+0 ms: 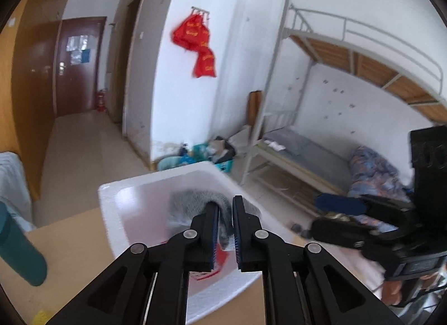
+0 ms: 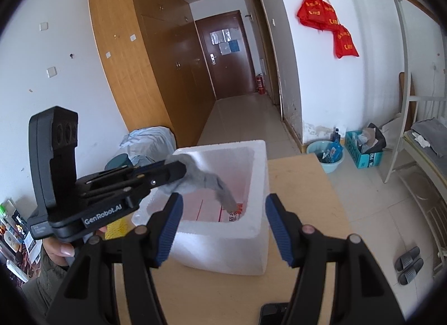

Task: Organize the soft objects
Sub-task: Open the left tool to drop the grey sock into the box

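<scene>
left gripper (image 2: 167, 167) pinching grey sock (image 2: 206, 182) over foam box rim (image 2: 259, 157) | right gripper (image 2: 223, 224) spread, clear

Both feeds I got were bright with soft, even daylight; I couldn't tell its source. The white walls (image 2: 321, 79) looked washed out, and the foam box (image 1: 156, 185) glared pale. Shadows were faint. My left view was smeared with motion blur, worst on the red bags (image 1: 195, 45) and the bunk bed (image 1: 349, 59); my right view was sharper. Fisheye bending curved the wardrobe (image 2: 134, 59), and black vignette ringed the corners
</scene>
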Demonstrator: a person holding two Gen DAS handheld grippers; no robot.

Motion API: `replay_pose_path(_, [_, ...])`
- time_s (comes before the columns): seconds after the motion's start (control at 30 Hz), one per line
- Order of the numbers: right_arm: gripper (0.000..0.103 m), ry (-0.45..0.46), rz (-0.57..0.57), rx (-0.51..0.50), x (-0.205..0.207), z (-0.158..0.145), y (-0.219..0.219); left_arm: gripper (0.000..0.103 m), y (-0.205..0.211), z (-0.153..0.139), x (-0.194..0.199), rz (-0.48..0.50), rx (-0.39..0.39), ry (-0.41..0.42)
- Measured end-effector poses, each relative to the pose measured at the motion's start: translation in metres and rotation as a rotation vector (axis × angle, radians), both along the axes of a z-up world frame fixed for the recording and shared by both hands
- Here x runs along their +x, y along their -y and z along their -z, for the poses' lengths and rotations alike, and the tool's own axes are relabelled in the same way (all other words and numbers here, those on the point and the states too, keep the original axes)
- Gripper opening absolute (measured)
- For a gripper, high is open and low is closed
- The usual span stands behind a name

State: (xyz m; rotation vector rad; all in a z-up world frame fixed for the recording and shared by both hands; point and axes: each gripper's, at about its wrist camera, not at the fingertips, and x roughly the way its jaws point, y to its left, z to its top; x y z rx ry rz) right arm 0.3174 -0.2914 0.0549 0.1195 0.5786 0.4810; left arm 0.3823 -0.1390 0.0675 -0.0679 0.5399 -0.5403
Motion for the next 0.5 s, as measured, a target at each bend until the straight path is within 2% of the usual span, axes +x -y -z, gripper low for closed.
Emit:
replay_pose_path(0.1, [0.066, -0.003, -0.004, -0.001, 0.002, 0.002, -0.001, 0.039, -0.001, 0.002, -0.002, -0.006, 0.014, 0.005])
replay_pose_path(0.13, [0.066, -0.004, -0.005, 0.000, 0.001, 0.002, -0.001, 0.055, -0.002, 0.000, -0.004, -0.011, 0.013, 0.013])
replay_pose_path(0.2, [0.066, -0.006, -0.005, 0.001, 0.001, 0.003, -0.001, 0.070, -0.005, -0.002, -0.007, -0.029, 0.006, 0.035])
replay_pose_path(0.3, [0.066, -0.007, -0.007, 0.004, 0.001, 0.003, -0.002, 0.071, -0.008, -0.005, -0.014, -0.065, 0.015, 0.076])
replay_pose_path(0.5, [0.066, -0.006, -0.022, 0.002, 0.001, 0.004, -0.004, 0.071, -0.011, -0.002, -0.017, -0.081, 0.035, 0.066])
